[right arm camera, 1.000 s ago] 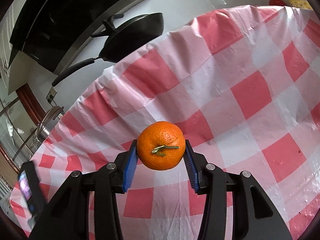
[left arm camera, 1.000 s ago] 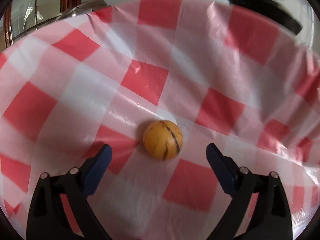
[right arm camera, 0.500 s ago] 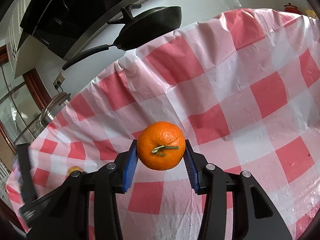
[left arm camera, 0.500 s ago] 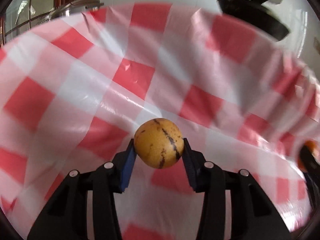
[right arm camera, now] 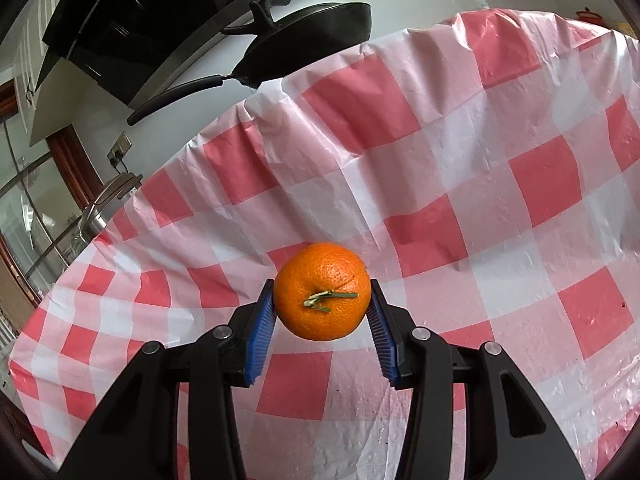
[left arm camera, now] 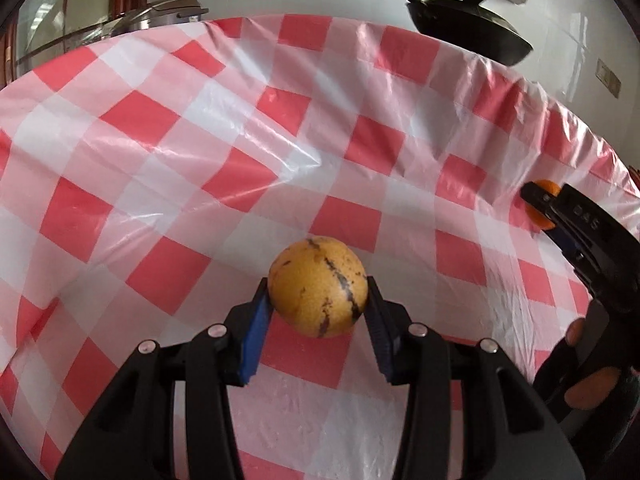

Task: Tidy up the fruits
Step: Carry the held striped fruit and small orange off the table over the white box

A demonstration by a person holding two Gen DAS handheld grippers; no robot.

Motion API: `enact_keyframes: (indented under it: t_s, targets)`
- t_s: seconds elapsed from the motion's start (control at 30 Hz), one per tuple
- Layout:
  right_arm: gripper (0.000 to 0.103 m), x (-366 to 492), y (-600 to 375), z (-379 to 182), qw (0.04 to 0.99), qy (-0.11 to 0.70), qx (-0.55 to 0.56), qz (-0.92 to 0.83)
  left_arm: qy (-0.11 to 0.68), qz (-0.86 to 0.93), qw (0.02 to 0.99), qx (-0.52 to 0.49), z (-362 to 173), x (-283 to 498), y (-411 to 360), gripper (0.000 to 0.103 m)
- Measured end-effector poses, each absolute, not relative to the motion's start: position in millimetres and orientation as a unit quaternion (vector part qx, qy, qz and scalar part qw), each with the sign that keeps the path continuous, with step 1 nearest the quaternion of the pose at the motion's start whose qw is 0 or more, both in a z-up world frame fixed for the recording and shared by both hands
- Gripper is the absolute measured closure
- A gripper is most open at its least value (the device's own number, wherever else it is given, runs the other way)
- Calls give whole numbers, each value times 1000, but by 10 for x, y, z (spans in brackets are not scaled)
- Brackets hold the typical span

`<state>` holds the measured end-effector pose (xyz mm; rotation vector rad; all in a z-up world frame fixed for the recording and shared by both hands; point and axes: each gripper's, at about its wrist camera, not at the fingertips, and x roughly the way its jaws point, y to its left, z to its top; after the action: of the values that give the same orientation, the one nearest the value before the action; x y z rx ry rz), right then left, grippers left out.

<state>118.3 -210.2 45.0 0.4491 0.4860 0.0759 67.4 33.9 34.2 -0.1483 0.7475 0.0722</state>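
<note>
In the left wrist view, the left gripper [left arm camera: 318, 312] is clamped on a yellow-brown fruit [left arm camera: 318, 286] with dark streaks, its blue pads pressing both sides and holding it above the red-and-white checked tablecloth [left arm camera: 224, 152]; at the right edge the right gripper [left arm camera: 538, 204] shows from the side with a sliver of orange peel between its tips, and a black pan [left arm camera: 468, 30] sits beyond the table. In the right wrist view, the right gripper [right arm camera: 322, 312] is closed on an orange [right arm camera: 322, 292], stem facing the camera, held clear of the tablecloth [right arm camera: 460, 160], with the pan [right arm camera: 304, 44] at the far edge.
</note>
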Motion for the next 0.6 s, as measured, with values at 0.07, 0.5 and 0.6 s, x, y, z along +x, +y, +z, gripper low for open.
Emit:
enact_keyframes:
  t_s: [0.07,0.5,0.6]
  targets:
    - [58,1171,-2097,459,946,235,219,37,368,34,925,-82,335,687,376,58]
    - [58,931,-2017,595,957,198,210,26,359,46,927,-96,332,720,508,58]
    - [58,597,-1917,641,957,196,209,39,350,52,929,-104,379,629,561,58]
